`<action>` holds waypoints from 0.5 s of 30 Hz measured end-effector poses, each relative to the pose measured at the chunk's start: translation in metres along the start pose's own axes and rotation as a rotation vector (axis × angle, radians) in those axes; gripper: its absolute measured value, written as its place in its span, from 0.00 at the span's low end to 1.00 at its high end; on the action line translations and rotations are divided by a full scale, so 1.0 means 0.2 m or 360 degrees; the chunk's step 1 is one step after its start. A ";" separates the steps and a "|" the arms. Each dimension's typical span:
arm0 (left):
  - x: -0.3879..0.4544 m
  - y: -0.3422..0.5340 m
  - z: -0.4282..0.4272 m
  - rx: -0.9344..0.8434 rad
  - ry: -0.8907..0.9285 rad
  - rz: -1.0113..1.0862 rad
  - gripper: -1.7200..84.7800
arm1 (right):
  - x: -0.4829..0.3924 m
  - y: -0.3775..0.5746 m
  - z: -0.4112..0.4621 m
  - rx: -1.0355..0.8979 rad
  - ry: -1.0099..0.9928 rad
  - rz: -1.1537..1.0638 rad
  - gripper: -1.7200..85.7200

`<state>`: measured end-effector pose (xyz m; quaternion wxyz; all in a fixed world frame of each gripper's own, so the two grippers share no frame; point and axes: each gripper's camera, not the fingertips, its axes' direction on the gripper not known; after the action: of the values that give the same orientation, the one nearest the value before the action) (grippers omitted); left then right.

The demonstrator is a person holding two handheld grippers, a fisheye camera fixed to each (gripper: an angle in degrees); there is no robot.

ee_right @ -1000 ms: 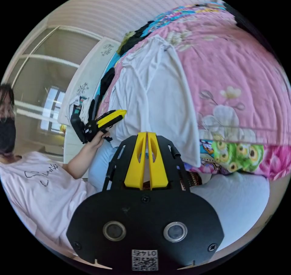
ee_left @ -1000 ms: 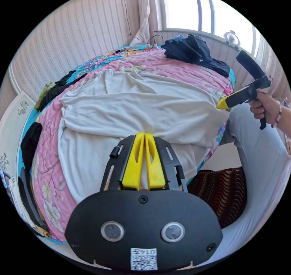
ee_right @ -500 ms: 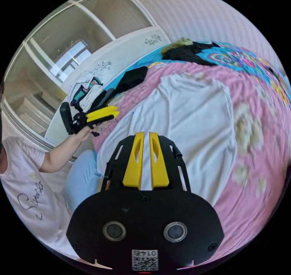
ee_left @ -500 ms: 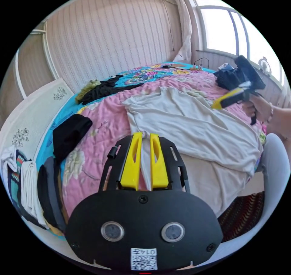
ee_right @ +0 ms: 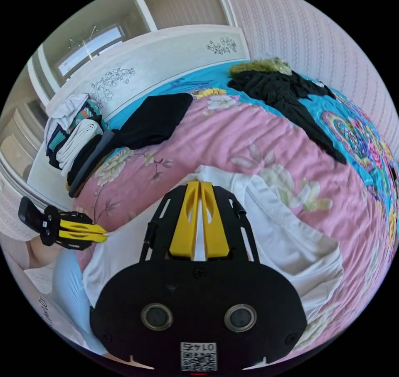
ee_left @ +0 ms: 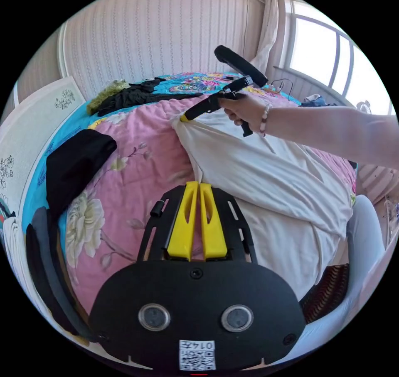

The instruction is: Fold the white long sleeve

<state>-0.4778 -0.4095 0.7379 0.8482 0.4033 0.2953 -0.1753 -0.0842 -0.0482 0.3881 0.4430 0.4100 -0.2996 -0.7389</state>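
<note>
Since the earlier frame, the right gripper (ee_left: 185,117) has crossed over the garment from its near-side position to the far corner, and the left gripper (ee_left: 198,219) has closed its jaws, which stood slightly parted half a second ago.

Left to right in the left gripper view: a folded black garment (ee_left: 75,165) lies on the pink floral quilt (ee_left: 137,173), well apart from the work. The left gripper's jaws are pressed together on an edge fold of the white long sleeve (ee_left: 266,177). The right gripper tip meets the shirt's far corner; in the right gripper view its jaws (ee_right: 199,223) are clenched with white cloth between them.

The shirt lies spread across the quilt, its near part hanging over the bed edge.

Handling, as judged: light, thin, limp fabric that creases and slides readily on the quilt. Best held at edges and corners, as now, kept taut between both grippers.

Containers: none seen. A stack of folded clothes (ee_right: 77,140) sits by the headboard (ee_right: 166,57).
</note>
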 end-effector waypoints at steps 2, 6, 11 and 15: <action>-0.16 -0.01 -0.01 -0.0007 0.0028 -0.0008 0.01 | -0.06 -0.09 0.06 0.0036 -0.0015 -0.0046 0.02; -0.30 -0.02 0.17 -0.0186 0.0097 -0.0007 0.01 | -0.10 -0.17 0.32 -0.0226 -0.0084 -0.0055 0.06; -0.54 -0.01 0.03 -0.0092 0.0123 -0.0179 0.01 | -0.07 -0.11 -0.12 0.0116 -0.0222 -0.0106 0.14; -0.65 -0.06 -0.08 0.0058 -0.0150 -0.0139 0.02 | 0.03 0.05 -0.47 0.0177 -0.0022 -0.0162 0.14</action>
<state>-0.5881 -0.3962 0.8064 0.8453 0.3965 0.2690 -0.2364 -0.0003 -0.0659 0.3492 0.3792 0.4435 -0.3220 -0.7456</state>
